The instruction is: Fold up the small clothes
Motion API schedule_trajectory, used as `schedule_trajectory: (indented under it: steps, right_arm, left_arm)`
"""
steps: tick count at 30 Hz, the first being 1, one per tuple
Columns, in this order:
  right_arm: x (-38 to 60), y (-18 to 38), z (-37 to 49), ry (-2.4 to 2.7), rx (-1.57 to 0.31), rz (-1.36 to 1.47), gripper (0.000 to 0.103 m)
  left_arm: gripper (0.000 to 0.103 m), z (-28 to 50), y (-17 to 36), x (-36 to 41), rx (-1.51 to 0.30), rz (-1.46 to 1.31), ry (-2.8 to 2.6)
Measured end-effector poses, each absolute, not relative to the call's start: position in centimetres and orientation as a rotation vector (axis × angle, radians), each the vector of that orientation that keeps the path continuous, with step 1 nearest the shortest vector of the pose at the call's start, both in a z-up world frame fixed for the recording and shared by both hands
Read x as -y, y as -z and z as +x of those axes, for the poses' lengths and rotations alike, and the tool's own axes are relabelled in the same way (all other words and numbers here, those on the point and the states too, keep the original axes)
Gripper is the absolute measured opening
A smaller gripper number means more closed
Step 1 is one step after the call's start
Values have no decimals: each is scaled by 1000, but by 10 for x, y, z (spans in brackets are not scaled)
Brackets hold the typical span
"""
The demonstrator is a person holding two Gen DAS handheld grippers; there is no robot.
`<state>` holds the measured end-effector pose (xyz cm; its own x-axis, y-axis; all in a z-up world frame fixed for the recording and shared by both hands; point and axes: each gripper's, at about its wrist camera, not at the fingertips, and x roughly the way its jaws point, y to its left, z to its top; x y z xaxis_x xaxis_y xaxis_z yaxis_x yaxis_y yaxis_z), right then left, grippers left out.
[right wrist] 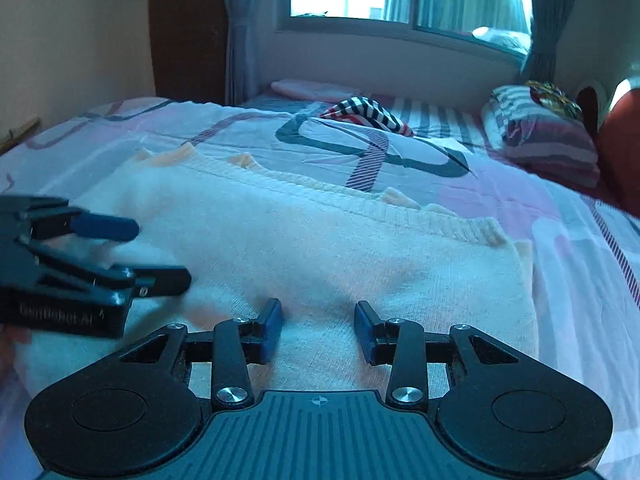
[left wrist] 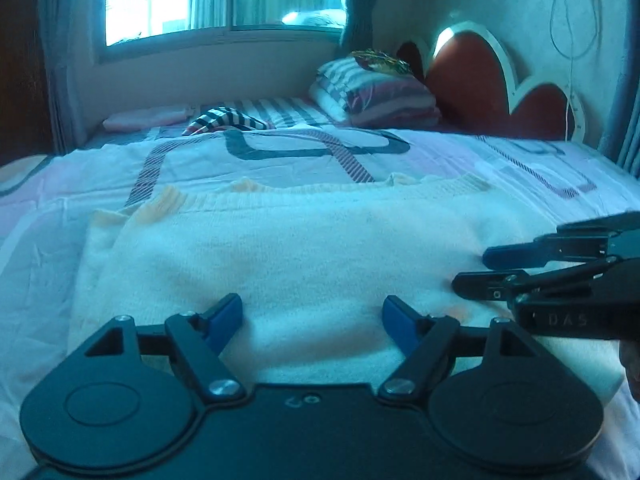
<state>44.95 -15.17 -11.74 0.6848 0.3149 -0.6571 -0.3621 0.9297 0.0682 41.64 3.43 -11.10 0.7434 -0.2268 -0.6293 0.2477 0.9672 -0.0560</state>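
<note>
While both tools hover low over the bed:
Garment: a cream knit sweater [left wrist: 304,248] lies flat on the patterned bedspread [left wrist: 280,160].
Left tool [left wrist: 312,320]: jaws wide apart above the sweater's near edge, nothing gripped.
Right tool [right wrist: 319,328]: jaws partly apart over the knit, nothing between them.
Far side: striped pillow [right wrist: 544,136] near the headboard [left wrist: 480,80].

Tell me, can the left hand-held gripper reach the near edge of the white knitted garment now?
Probably yes: the left hand-held gripper hangs open right over the white knitted garment, nothing between them; the right hand-held gripper stays aside.
</note>
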Motion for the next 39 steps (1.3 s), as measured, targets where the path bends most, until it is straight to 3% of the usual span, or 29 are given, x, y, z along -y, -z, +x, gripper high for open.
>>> schedule_trajectory:
  steps: [6,13,16,20,33,36,39]
  right_arm:
    - [153,96,403,-417,-715,-39,39]
    - [125,117,350,-362,-752,-108,39]
    - [127,106,343,-375,-724,-66,39]
    - [122,111,343,-384,-765,-105,39]
    - [226,113,329,-128,-834,36,39]
    - [222,98,319,-128,-774,13,38]
    - [215,93,313,-156,-746,4,22]
  left_arm:
    - [74,379,87,-45,-683,-39,234]
    - [74,332,106,-22,-735,101,207]
    - [69,326,96,-25,-723,67,201]
    - [72,325,100,-31,-744,79,184]
    - [68,310,99,-83,-758,17,84]
    - [65,310,93,-78,-758,22,75]
    - [65,310,98,-78,-770,34,70]
